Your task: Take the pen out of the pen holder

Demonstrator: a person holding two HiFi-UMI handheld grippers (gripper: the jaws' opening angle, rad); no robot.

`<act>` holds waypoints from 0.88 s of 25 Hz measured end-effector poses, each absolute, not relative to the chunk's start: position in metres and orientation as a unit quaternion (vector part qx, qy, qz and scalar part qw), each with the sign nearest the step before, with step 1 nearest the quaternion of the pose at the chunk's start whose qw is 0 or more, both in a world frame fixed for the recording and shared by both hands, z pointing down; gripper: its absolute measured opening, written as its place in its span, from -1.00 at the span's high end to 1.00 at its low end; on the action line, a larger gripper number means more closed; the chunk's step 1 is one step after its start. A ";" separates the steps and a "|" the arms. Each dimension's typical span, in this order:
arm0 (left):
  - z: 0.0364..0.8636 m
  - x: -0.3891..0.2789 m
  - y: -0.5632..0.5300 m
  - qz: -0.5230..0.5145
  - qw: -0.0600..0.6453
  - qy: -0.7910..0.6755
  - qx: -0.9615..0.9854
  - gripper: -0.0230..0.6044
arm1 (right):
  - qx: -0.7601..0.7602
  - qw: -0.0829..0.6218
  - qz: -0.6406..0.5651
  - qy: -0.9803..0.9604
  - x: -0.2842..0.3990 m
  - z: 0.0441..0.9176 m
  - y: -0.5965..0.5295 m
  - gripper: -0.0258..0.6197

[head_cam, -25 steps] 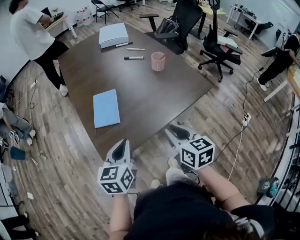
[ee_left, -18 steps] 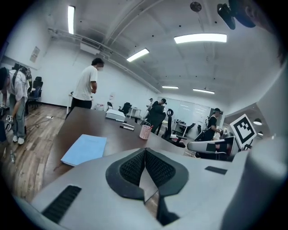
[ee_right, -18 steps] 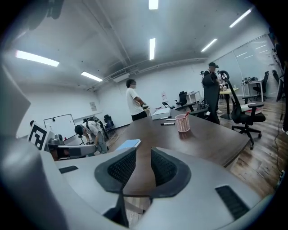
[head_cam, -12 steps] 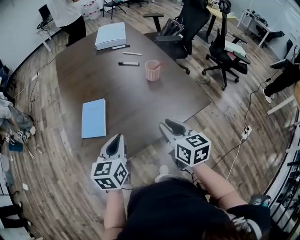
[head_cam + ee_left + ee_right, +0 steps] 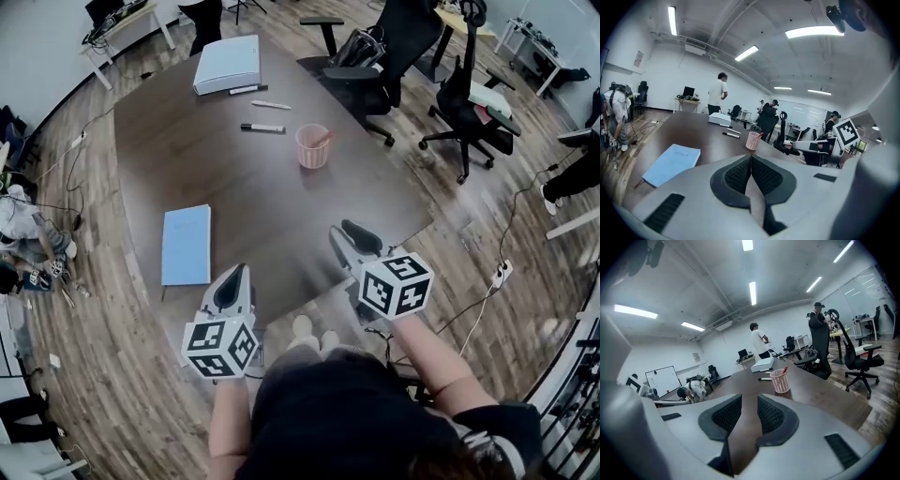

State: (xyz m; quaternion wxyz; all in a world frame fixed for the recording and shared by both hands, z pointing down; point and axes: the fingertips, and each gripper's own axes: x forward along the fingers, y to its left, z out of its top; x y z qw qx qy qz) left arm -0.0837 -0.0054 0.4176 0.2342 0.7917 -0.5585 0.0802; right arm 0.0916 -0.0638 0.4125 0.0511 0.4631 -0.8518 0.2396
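Observation:
A pink mesh pen holder (image 5: 312,145) stands upright on the dark brown table (image 5: 187,169), right of its middle, with a red pen (image 5: 784,371) sticking out of it. The holder also shows in the left gripper view (image 5: 753,140) and the right gripper view (image 5: 780,380), well ahead of both jaws. My left gripper (image 5: 242,274) hangs over the table's near edge, jaws shut with nothing between them (image 5: 751,158). My right gripper (image 5: 345,234) is over the near right part of the table, its jaws open and empty (image 5: 749,401).
A blue notebook (image 5: 186,246) lies at the near left of the table. A white box (image 5: 228,63) and three markers, one of them (image 5: 262,128), lie at the far end. Black office chairs (image 5: 394,37) stand beyond the far right edge. A person (image 5: 717,96) stands behind the table.
Both grippers have moved forward, from over the floor to over the table's near edge. The right jaws have spread slightly. The person at the back left has moved out of the head view.

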 end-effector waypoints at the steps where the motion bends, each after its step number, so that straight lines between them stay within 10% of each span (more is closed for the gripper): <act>1: 0.419 -0.089 -0.012 0.079 0.234 -0.558 0.792 0.83 | 0.466 0.052 0.238 -0.851 0.089 0.413 -0.072 0.60; 22: 0.428 -0.084 -0.114 0.080 0.228 -0.517 0.821 0.83 | 0.535 0.046 0.236 -0.810 0.111 0.420 -0.195 0.60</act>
